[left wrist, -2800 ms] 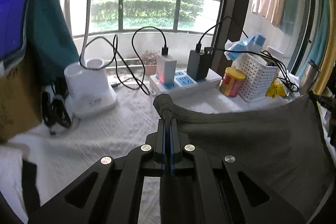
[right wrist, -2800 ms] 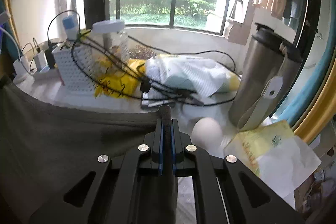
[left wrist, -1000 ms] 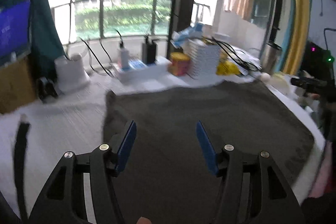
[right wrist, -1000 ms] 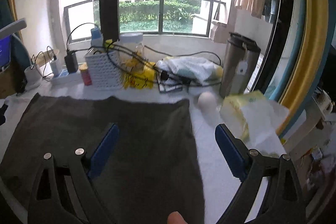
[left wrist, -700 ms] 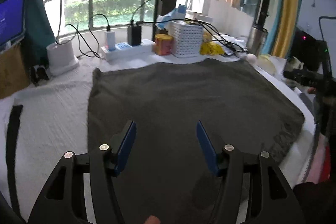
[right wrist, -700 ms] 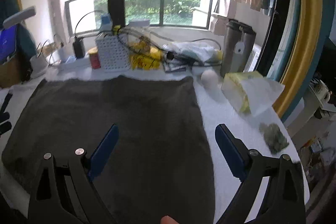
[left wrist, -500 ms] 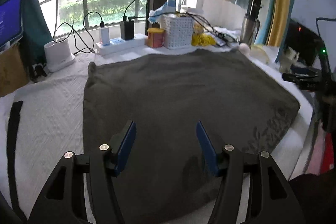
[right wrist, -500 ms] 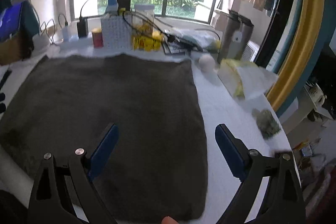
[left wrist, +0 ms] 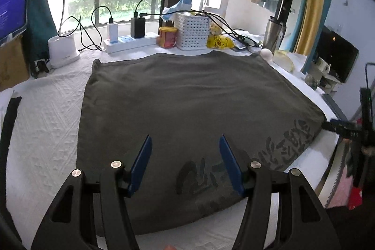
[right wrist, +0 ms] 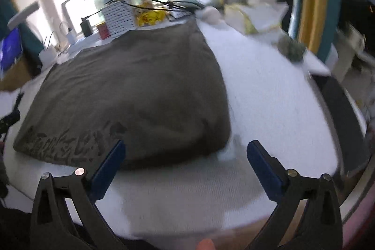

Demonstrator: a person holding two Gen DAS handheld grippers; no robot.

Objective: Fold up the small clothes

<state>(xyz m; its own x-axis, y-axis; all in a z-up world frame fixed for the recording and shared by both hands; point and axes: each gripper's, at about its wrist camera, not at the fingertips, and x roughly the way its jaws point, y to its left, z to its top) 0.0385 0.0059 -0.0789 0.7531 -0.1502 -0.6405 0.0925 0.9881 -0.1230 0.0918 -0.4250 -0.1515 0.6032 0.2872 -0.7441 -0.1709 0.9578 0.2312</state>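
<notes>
A dark olive-grey cotton garment (left wrist: 187, 97) lies flat on the white textured tablecloth (left wrist: 46, 114) (faded print nearest). The left gripper (left wrist: 185, 156) hovers spread and empty; the right gripper (right wrist: 186, 156) is opening, empty.

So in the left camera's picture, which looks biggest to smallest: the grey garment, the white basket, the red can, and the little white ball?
1. grey garment
2. white basket
3. red can
4. white ball

The ball looks clearly smallest, though all three small items sit far from the camera.
</notes>
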